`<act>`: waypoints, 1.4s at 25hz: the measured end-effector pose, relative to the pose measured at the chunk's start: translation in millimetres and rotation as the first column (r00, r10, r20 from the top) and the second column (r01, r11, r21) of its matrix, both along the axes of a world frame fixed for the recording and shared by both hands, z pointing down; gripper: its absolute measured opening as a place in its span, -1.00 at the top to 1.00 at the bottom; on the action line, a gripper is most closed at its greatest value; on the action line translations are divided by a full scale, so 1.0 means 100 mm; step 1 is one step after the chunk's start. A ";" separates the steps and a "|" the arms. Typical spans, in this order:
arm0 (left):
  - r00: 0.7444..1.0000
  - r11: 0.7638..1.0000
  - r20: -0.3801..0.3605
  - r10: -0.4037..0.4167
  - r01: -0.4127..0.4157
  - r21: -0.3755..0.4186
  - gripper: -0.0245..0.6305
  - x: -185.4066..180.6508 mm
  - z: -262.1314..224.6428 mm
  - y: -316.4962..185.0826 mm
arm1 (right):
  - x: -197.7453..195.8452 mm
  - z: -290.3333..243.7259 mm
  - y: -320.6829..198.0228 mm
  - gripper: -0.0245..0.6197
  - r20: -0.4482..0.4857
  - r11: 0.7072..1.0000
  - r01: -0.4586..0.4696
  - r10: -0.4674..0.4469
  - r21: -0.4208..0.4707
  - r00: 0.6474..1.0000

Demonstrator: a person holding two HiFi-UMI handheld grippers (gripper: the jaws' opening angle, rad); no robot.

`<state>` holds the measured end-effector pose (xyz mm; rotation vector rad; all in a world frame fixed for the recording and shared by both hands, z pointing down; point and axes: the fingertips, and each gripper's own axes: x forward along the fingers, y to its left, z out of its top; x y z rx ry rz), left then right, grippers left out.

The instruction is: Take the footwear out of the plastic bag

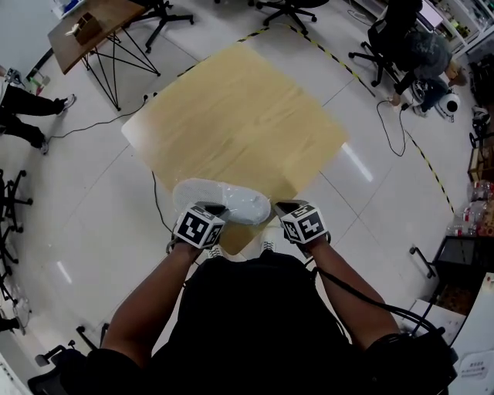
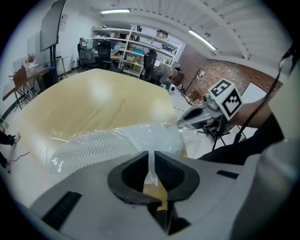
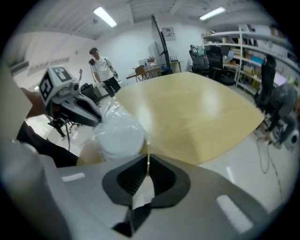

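Observation:
A white shoe (image 1: 224, 202) in a clear plastic bag (image 2: 154, 133) lies at the near edge of the wooden table (image 1: 239, 116). In the left gripper view the shoe's ribbed sole (image 2: 103, 145) faces me. My left gripper (image 2: 151, 163) sits at the bag's left end, its jaws nearly together with a strip of the bag's film pinched between them. At the bag's right end my right gripper (image 3: 147, 165) is shut on a thin edge of film. The shoe's rounded end (image 3: 119, 136) shows just beyond it. Each gripper appears in the other's view: the right (image 2: 185, 121), the left (image 3: 96, 117).
A small folding table (image 1: 93, 27) stands at the far left, and office chairs (image 1: 289, 9) beyond the table. One person sits at the far right (image 1: 421, 46) and another stands behind (image 3: 101, 68). Yellow-black tape (image 1: 332, 50) marks the floor. Shelves (image 2: 136, 47) line the back wall.

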<state>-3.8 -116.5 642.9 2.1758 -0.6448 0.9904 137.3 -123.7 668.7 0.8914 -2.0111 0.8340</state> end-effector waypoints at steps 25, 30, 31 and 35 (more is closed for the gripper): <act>0.995 0.991 0.092 -0.044 0.031 0.133 0.87 -0.75 0.11 -0.22 | -0.01 -0.05 0.13 0.51 0.336 0.937 -0.254 0.326 -0.241 0.884; 0.999 0.983 0.031 0.016 -0.021 0.183 0.37 -0.62 -0.04 -0.16 | -0.13 -0.01 -0.01 0.49 0.351 0.916 -0.277 0.371 -0.289 0.860; 0.999 0.979 0.031 0.028 -0.034 0.201 0.34 -0.58 -0.07 -0.15 | -0.15 -0.01 -0.02 0.46 0.359 0.915 -0.270 0.370 -0.300 0.857; 0.990 0.977 0.116 0.085 -0.106 0.186 0.46 -0.53 0.09 -0.07 | -0.20 -0.02 -0.03 0.67 0.374 0.921 -0.253 0.356 -0.297 0.856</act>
